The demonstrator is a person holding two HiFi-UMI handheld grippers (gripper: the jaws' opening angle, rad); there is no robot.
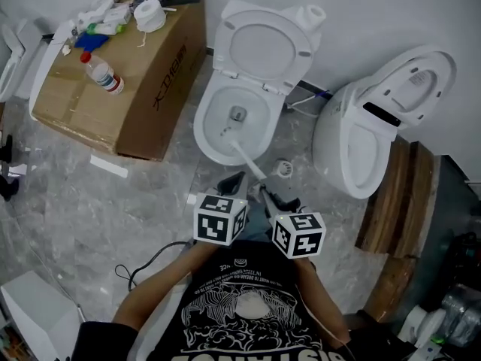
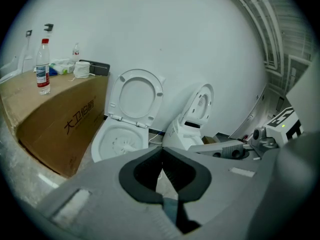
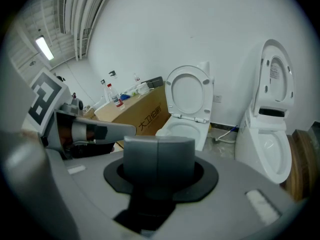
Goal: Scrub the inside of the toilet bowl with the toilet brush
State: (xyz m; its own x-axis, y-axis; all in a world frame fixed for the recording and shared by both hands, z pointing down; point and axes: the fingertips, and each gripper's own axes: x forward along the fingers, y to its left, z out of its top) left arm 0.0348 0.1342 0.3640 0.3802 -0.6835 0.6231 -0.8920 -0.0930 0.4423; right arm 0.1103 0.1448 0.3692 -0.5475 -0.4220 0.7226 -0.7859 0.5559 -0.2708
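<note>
**Brush resting in the bowl, right gripper holding its handle**

The toilet brush (image 1: 246, 159) is lying with its head inside the open toilet bowl (image 1: 200, 126), its white handle slanting out over the front rim. The right gripper (image 1: 264, 192) is pinching the handle's end, jaws pressed together. The left gripper (image 2: 161, 151) is hovering just beside it, jaw tips touching and holding nothing.
</note>
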